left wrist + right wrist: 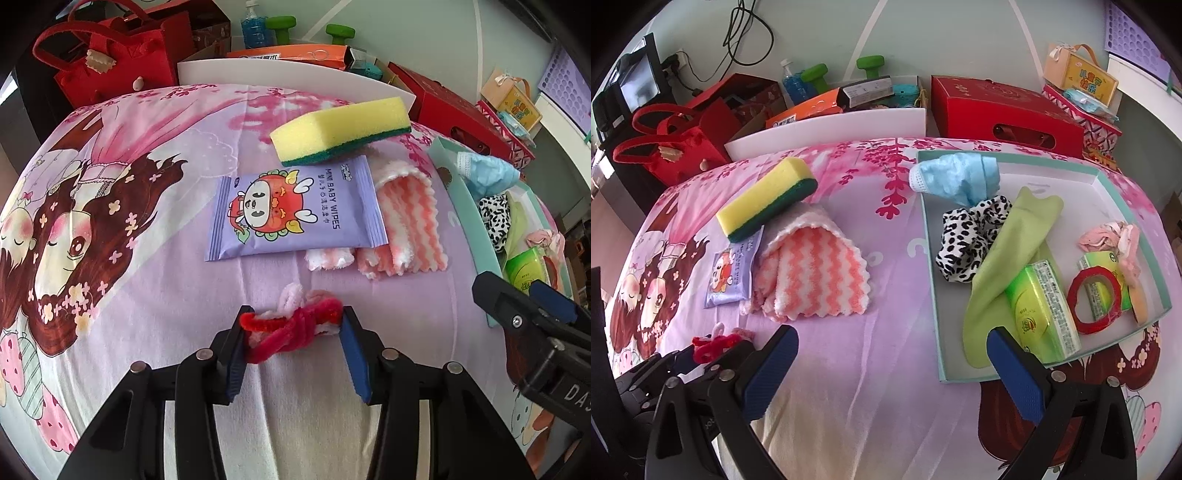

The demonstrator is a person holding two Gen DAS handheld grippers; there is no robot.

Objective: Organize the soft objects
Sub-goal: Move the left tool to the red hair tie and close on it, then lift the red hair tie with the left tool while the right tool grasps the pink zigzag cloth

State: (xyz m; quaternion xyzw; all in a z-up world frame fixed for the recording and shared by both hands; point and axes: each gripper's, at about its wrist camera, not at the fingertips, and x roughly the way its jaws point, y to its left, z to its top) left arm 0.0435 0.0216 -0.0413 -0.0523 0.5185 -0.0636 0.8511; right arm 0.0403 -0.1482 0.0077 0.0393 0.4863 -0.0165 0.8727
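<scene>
My left gripper [295,325] has its pads on both sides of a red and pink pipe-cleaner bundle [295,326], which lies on the bedsheet; the bundle also shows in the right wrist view [718,341]. Beyond it lie a purple baby wipes pack [295,210], a pink striped cloth [402,229] and a yellow-green sponge [340,129]. My right gripper [892,354] is open and empty, at the near left corner of a teal tray [929,258]. The tray holds a blue mask [960,177], a leopard scrunchie [967,236], a green cloth [1008,251], tissue packs [1041,306] and a red ring [1093,299].
A white bin [827,125] with boxes, a red felt bag [676,147] and a red box [1004,110] stand along the far edge of the bed. Green dumbbells [816,77] and a blue bottle sit behind them.
</scene>
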